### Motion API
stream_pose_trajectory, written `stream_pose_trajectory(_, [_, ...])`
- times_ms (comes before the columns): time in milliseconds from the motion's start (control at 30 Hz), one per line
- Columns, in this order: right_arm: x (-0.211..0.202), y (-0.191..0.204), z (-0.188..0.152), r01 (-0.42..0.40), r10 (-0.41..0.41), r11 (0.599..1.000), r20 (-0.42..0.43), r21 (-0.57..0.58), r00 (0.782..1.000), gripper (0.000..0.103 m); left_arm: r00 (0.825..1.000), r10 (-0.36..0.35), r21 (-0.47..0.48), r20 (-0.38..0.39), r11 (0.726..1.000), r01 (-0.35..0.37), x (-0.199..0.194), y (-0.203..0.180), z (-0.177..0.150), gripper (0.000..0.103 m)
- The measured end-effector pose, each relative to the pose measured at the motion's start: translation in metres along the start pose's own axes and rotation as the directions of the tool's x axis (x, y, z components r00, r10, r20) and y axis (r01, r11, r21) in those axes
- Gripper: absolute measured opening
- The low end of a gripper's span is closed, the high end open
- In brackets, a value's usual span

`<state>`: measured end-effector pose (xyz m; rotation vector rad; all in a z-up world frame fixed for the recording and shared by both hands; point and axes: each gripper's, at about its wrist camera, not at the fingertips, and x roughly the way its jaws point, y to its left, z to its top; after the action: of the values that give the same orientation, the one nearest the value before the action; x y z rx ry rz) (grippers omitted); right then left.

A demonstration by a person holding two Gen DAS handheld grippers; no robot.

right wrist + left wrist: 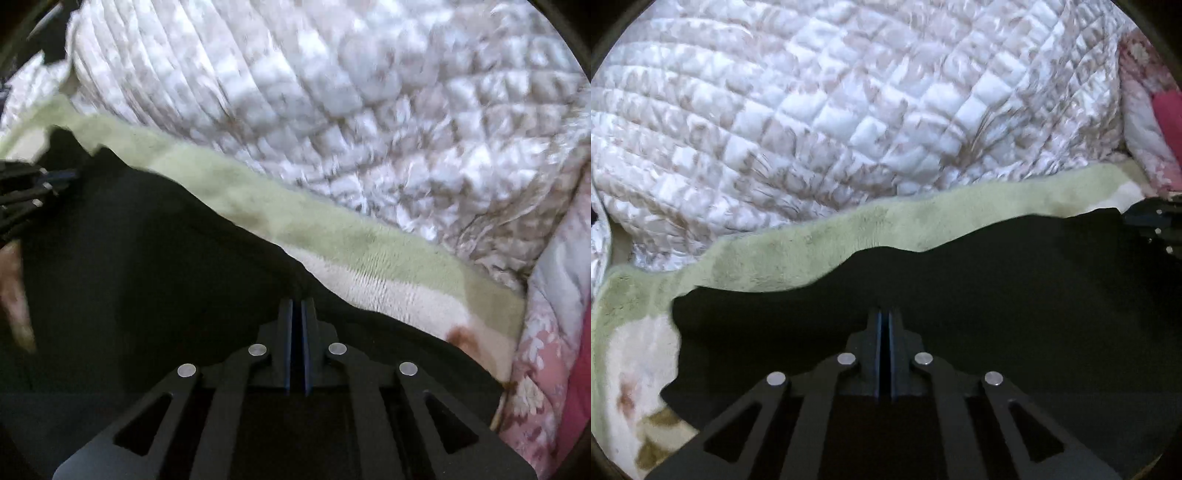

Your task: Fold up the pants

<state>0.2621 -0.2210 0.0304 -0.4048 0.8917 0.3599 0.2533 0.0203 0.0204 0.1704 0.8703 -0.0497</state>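
Both grippers — left (885, 317), right (297, 306) — pressed together over black pants (997, 295) on green blanket (812, 243)

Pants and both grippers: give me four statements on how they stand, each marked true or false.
1. The pants are black. True.
2. The pants lie on bare wood. False: they lie on a green blanket, with a white quilt beyond it.
3. The left gripper has its jaws together over the pants. True.
4. The right gripper has its jaws wide open. False: they are closed, at the pants' edge; whether cloth is pinched cannot be seen.
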Motion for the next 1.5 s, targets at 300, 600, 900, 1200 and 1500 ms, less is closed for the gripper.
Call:
stream_pose_trajectory(300, [-0.159, 0.013, -0.09, -0.102, 0.063, 0.983, 0.243, 0.153, 0.968, 0.003, 0.969, -0.13, -0.114, 0.208, 0.981, 0.156, -0.141, 0.023, -0.054, 0.004])
stream_pose_trajectory(600, [-0.152, 0.045, -0.221, -0.133, 0.144, 0.878, 0.011, 0.46, 0.99, 0.003, 0.976, -0.212, -0.147, 0.05, 0.965, 0.217, -0.172, -0.003, -0.179, 0.005])
stream_pose_trajectory(900, [-0.188, 0.036, -0.224, -0.153, 0.056, 0.83, 0.192, 0.536, 0.98, 0.067, 0.982, -0.183, -0.284, 0.048, 0.94, 0.189, -0.198, 0.014, -0.201, 0.04])
stream_pose_trajectory(1200, [-0.168, -0.029, -0.211, -0.171, -0.006, 0.658, 0.231, 0.734, 0.973, 0.067, 0.988, -0.15, -0.157, 0.045, 0.975, 0.155, -0.146, -0.034, -0.123, 0.06])
stream_pose_trajectory(1500, [-0.148, -0.069, -0.196, -0.195, -0.039, 0.597, 0.271, 0.778, 0.962, 0.002, 0.999, -0.01, -0.149, -0.03, 0.989, 0.006, -0.095, -0.043, -0.114, 0.01])
